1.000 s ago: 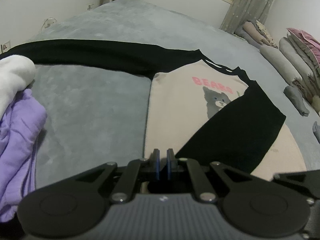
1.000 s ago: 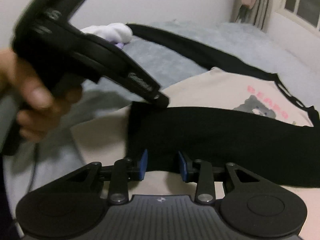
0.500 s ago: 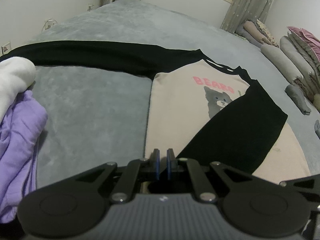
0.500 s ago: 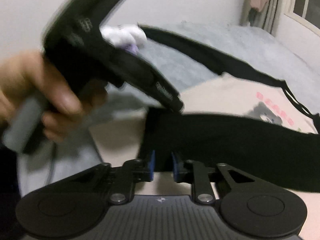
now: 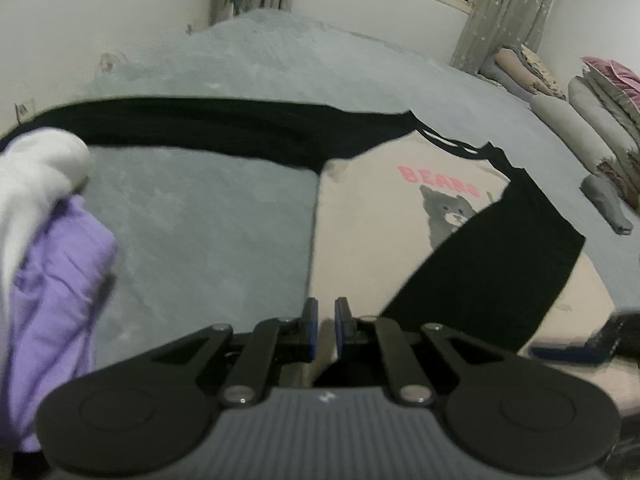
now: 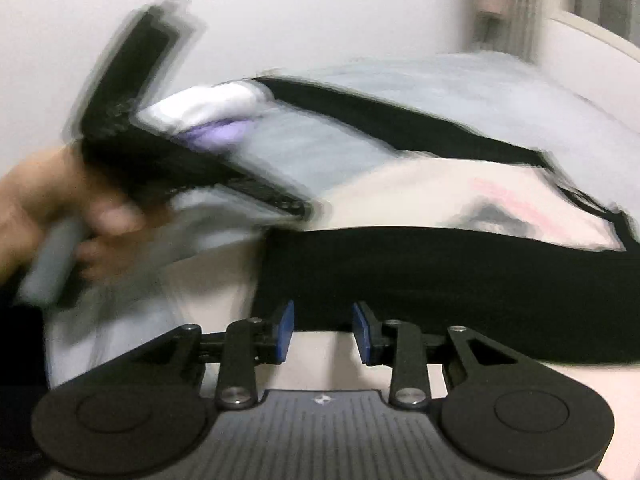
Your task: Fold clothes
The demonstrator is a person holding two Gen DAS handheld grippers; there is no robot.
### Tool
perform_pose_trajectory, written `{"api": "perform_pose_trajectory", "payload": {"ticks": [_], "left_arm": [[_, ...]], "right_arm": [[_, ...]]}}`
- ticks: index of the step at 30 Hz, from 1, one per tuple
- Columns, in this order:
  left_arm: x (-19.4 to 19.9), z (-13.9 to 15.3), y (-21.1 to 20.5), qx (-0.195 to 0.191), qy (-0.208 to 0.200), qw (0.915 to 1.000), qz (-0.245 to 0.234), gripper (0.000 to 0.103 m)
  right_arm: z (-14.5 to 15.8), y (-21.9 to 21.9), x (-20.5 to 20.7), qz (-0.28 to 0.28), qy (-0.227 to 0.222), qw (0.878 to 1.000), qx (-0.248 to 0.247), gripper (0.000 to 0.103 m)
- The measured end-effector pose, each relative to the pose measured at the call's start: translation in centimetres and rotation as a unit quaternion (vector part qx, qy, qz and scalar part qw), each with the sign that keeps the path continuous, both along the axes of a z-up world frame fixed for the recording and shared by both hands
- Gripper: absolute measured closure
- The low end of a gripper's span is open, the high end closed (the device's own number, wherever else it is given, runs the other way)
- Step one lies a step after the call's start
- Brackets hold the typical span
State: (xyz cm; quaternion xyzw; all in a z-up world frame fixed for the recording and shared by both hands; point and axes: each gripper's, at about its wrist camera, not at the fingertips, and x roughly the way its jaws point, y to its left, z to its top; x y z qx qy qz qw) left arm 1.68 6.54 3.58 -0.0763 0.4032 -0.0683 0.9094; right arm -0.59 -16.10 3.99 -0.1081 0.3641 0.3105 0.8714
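A beige shirt with a grey bear print and black sleeves (image 5: 372,240) lies flat on the grey bed. One black sleeve (image 5: 492,272) is folded across its front; the other black sleeve (image 5: 224,128) stretches out to the left. My left gripper (image 5: 323,330) hovers over the shirt's lower hem, its blue pads slightly apart with nothing between them. My right gripper (image 6: 323,334) is open and empty just in front of the folded sleeve's cuff (image 6: 440,280). The left gripper (image 6: 208,168) also shows blurred in the right wrist view, held by a hand.
A pile of white and purple clothes (image 5: 44,236) lies at the left. Folded garments and pillows (image 5: 592,128) line the right side of the bed. A small grey folded item (image 5: 608,204) lies near them. Walls and a curtained window stand behind.
My left gripper let go of the black sleeve's cuff and lifted back; its pads parted a little. My right gripper closed partway, then opened wide, and both moved away from the cuff.
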Motion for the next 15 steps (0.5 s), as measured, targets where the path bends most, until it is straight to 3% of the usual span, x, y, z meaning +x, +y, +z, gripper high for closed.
{"api": "perform_pose_trajectory", "payload": {"ticks": [3,5,7,11,13,15], "left_arm": [[-0.2,0.3,0.1,0.000,-0.008,1.0000,0.001,0.094],[-0.2,0.3,0.0,0.001,-0.009,1.0000,-0.001,0.093],[-0.2,0.3,-0.1,0.003,-0.010,0.9999,-0.003,0.092],[-0.3,0.4,-0.1,0.002,-0.014,0.9999,-0.005,0.092],[-0.5,0.6,-0.1,-0.001,-0.022,0.9997,-0.009,0.092],[-0.9,1.1,-0.6,-0.007,-0.037,0.9990,-0.024,0.091]], "right_arm": [[0.5,-3.4,1.6,-0.074,-0.013,0.995,0.061,0.071],[-0.2,-3.3,1.9,-0.105,-0.032,0.992,0.059,0.071],[-1.4,-1.7,1.5,-0.085,-0.034,0.995,0.043,0.071],[-3.7,3.1,-0.8,0.024,-0.019,0.999,-0.023,0.067],[-3.3,3.9,-1.2,0.032,-0.017,0.998,-0.049,0.067],[-2.4,3.5,-0.8,0.024,-0.008,0.999,-0.030,0.067]]}}
